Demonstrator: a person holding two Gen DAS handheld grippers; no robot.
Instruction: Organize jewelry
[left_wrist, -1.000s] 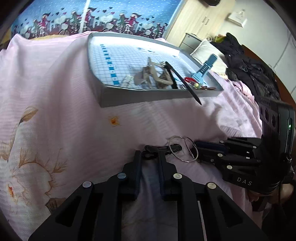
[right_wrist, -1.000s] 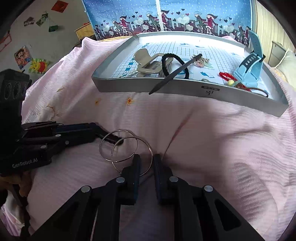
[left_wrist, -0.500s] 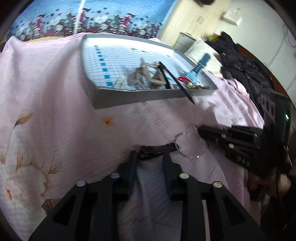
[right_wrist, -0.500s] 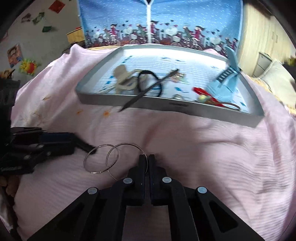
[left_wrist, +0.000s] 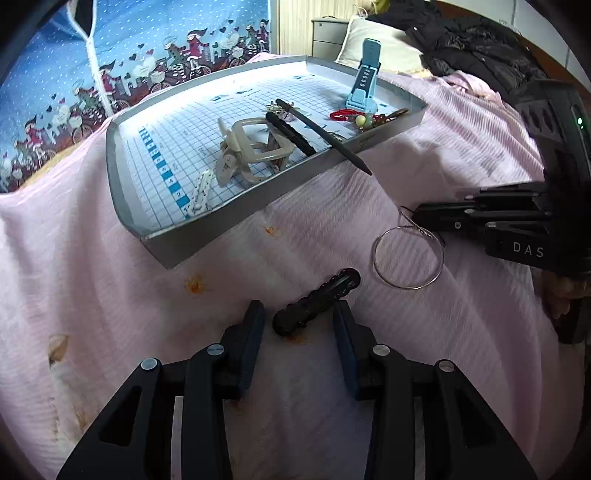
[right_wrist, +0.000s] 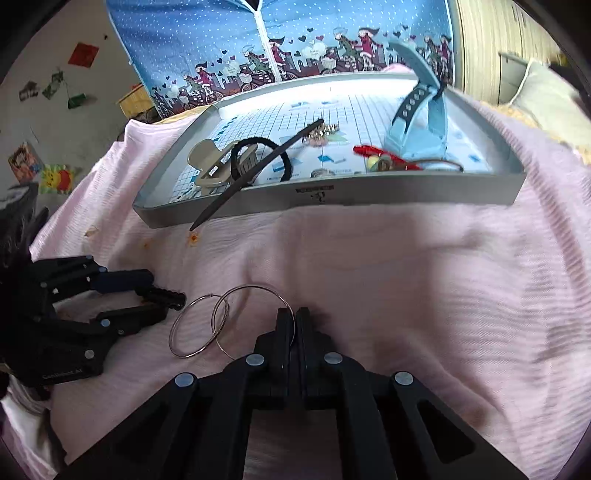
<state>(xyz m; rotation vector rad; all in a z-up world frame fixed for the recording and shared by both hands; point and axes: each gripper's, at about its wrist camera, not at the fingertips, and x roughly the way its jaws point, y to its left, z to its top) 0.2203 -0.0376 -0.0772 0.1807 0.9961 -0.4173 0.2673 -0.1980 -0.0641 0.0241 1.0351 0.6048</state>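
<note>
While the left tongs (left_wrist: 299, 325) lie low on the bed (left_wrist: 110, 295), spread apart around the black hair clip (left_wrist: 317, 301), the right tongs (right_wrist: 294, 325) are clamped on a hoop earring (right_wrist: 255, 321).

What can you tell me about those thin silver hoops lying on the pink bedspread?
The silver hoops are two thin, shiny wire rings that look like metal, overlapping side by side on the pink bedspread, in front of the tray. The right gripper has its jaws shut on the nearer ring's edge. The black hair clip lies close beside them.
</note>
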